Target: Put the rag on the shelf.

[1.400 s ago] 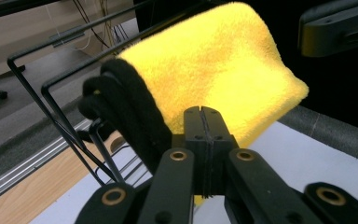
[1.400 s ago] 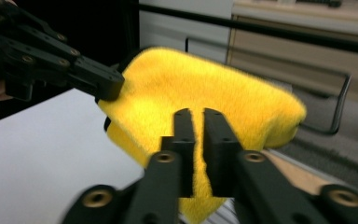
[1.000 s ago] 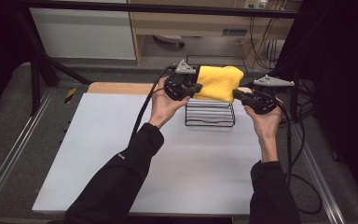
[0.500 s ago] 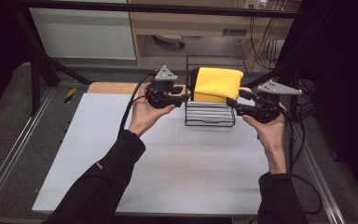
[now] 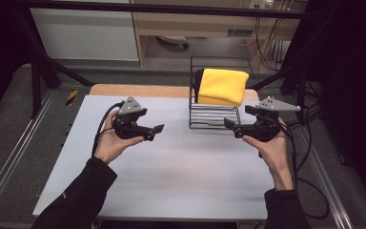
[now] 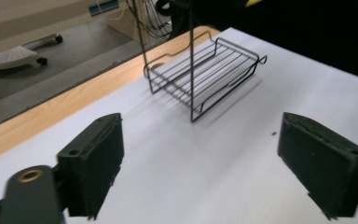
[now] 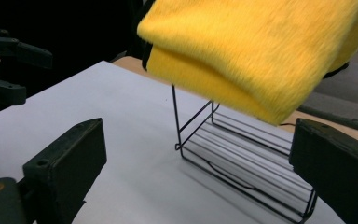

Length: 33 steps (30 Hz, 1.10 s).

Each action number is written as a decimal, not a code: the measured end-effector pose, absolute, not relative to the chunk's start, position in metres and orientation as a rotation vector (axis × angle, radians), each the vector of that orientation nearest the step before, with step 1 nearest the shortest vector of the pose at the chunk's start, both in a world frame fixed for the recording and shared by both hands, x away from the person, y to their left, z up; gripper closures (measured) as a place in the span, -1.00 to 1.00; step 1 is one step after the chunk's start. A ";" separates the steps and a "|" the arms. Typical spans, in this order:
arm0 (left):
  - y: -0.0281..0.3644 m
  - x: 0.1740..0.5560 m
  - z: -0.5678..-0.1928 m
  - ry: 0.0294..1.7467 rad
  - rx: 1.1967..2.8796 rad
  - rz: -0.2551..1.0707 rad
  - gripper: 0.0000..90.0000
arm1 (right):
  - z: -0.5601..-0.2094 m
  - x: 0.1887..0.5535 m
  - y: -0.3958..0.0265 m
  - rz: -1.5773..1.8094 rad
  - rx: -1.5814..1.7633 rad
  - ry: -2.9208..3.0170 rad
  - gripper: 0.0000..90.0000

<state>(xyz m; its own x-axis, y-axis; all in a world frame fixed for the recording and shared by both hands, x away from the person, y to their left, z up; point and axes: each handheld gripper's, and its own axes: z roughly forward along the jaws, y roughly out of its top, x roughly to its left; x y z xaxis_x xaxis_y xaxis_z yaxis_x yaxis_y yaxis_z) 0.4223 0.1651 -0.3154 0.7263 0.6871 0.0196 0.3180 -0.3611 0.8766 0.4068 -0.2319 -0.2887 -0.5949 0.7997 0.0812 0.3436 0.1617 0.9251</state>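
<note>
Both grippers have pulled back from the black wire 2-tier rack [image 5: 214,102] and now hover apart over the pale grey table top [image 5: 171,162]. Left gripper [image 5: 155,131], jaws spread wide and empty, sits well left of the rack. Right gripper [image 5: 232,128], jaws also gaping, holds just beside its right front corner. Folded yellow fleece cloth [image 5: 223,86] rests on the rack's upper tier.
</note>
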 end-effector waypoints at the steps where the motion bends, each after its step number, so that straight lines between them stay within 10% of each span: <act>1: 0.171 0.419 -0.320 0.774 1.961 0.478 -0.72 | -0.293 0.406 -0.231 1.428 1.082 2.021 -0.94; 33: 0.268 0.355 -0.433 0.886 2.005 0.426 -0.79 | -0.439 0.369 -0.259 1.341 1.167 2.327 -0.98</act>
